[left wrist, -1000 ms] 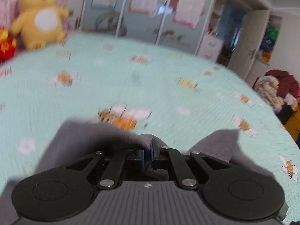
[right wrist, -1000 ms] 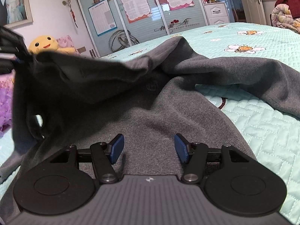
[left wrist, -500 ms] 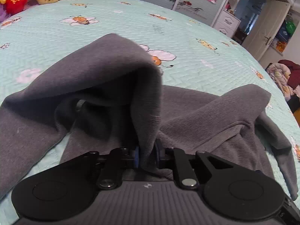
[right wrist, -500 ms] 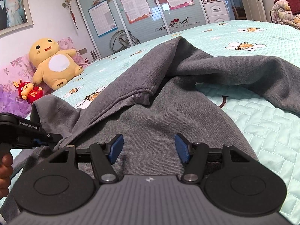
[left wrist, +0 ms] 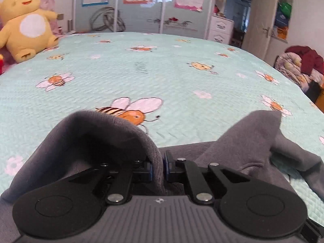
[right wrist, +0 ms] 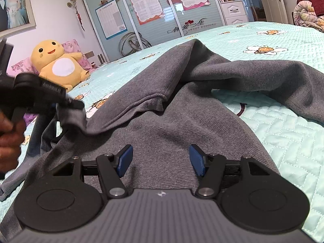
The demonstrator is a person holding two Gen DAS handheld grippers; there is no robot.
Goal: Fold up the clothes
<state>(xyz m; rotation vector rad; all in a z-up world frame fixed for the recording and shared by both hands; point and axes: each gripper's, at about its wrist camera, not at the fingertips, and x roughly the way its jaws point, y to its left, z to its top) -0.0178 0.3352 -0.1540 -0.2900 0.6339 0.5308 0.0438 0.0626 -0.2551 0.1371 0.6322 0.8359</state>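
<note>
A grey sweater (right wrist: 162,125) lies rumpled on the mint bee-print bedspread (right wrist: 283,133). My left gripper (left wrist: 158,169) has a thick fold of the sweater (left wrist: 97,141) between its blue pads, and its jaws are closing on it. In the right wrist view the left gripper (right wrist: 68,109) is blurred at the left, lifting a sweater edge off the bed, with a hand (right wrist: 8,137) behind it. My right gripper (right wrist: 161,160) hovers open just over the sweater's body, with nothing pinched between its pads.
A yellow plush toy (left wrist: 26,24) sits at the head of the bed by pink pillows. A heap of blankets and clothes (left wrist: 299,66) lies off the bed's right side. Wardrobe doors and a white drawer unit stand beyond the bed.
The left gripper came down from high up with the sweater edge, loosened on the fold, then lifted a little and tightened again. The right gripper has stayed put and open.
</note>
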